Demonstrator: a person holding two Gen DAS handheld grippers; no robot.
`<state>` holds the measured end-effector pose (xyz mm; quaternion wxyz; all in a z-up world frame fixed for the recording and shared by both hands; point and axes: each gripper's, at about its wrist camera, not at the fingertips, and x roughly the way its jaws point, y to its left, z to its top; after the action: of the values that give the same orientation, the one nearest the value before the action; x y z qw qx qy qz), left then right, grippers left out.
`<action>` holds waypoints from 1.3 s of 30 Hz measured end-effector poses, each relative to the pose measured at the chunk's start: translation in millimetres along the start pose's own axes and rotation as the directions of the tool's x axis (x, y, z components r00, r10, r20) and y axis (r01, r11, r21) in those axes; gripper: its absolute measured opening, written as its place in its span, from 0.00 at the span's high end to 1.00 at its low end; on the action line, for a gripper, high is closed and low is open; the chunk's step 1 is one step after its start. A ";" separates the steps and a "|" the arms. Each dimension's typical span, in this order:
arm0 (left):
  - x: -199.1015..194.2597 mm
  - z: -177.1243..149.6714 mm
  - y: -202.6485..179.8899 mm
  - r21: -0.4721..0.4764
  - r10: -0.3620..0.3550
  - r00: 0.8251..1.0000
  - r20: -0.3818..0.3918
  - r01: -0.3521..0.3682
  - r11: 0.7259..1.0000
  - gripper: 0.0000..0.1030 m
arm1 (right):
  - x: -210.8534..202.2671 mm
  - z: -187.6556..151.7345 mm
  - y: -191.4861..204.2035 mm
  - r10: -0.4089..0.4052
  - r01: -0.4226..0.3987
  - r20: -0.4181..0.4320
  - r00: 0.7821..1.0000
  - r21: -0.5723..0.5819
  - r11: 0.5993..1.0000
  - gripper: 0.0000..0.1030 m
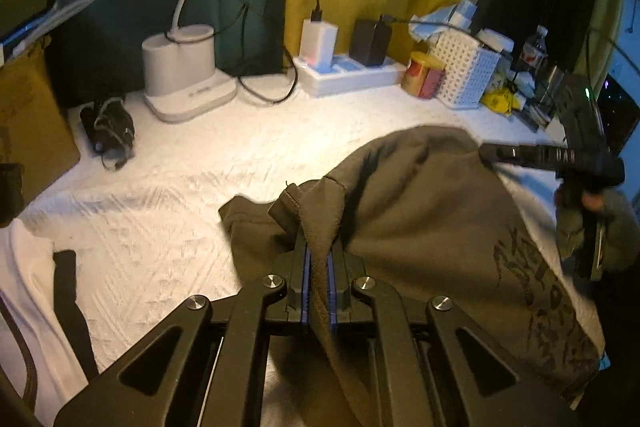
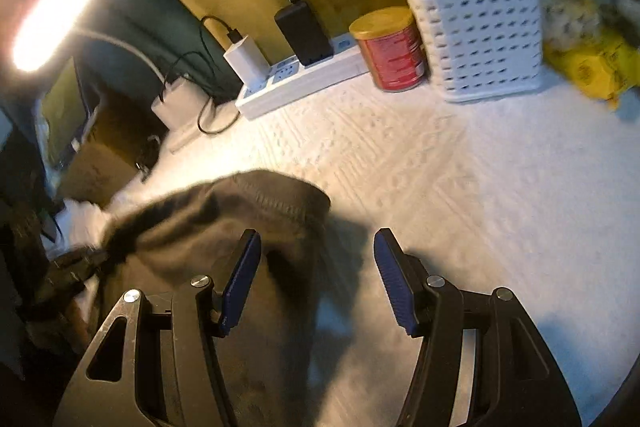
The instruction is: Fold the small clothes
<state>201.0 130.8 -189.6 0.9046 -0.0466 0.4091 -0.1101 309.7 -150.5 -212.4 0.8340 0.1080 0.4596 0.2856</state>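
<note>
The left gripper is clamped on a fold of the olive garment (dark print on it), heaped at the desk's near edge. The right gripper gapes wide, holding nothing.

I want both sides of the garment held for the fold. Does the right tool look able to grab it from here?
Probably yes: the right tool is open with the olive garment right by it, nothing between.

Olive-brown garment with dark print, white textured cover, red gold-lidded can.
</note>
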 end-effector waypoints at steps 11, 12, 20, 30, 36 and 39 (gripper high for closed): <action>1.8 -0.8 4.7 -0.006 -0.012 1.000 0.002 0.012 1.000 0.95 | 25.7 30.1 28.0 0.021 -0.019 0.018 1.000 -0.086 0.996 0.88; 3.6 -2.3 6.5 -0.010 -0.009 1.000 -0.005 0.009 1.000 0.95 | 27.5 30.9 31.2 0.007 -0.005 0.017 1.000 -0.107 0.994 0.88; 0.1 -6.1 10.9 -0.055 0.044 0.998 -0.034 -0.046 0.997 0.87 | 29.3 12.6 43.3 -0.182 0.191 0.060 0.981 -0.245 0.951 0.58; -35.5 -14.2 0.1 -0.110 0.060 0.998 0.019 -0.057 0.992 0.37 | -12.3 -4.4 42.8 -0.187 0.208 0.107 0.976 -0.231 0.951 0.56; -57.6 -23.0 -22.6 -0.078 0.031 0.999 0.042 -0.027 0.997 0.37 | -34.3 -25.0 45.1 -0.173 0.194 0.108 0.979 -0.223 0.955 0.56; -66.6 -30.2 -32.9 -0.070 0.018 0.999 0.047 -0.014 0.997 0.37 | -44.8 -38.3 49.4 -0.171 0.191 0.104 0.980 -0.227 0.955 0.56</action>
<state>130.4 114.8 -155.3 0.9127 -0.0775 0.3916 -0.0873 240.8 -139.3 -180.2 0.8821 -0.0224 0.3950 0.2557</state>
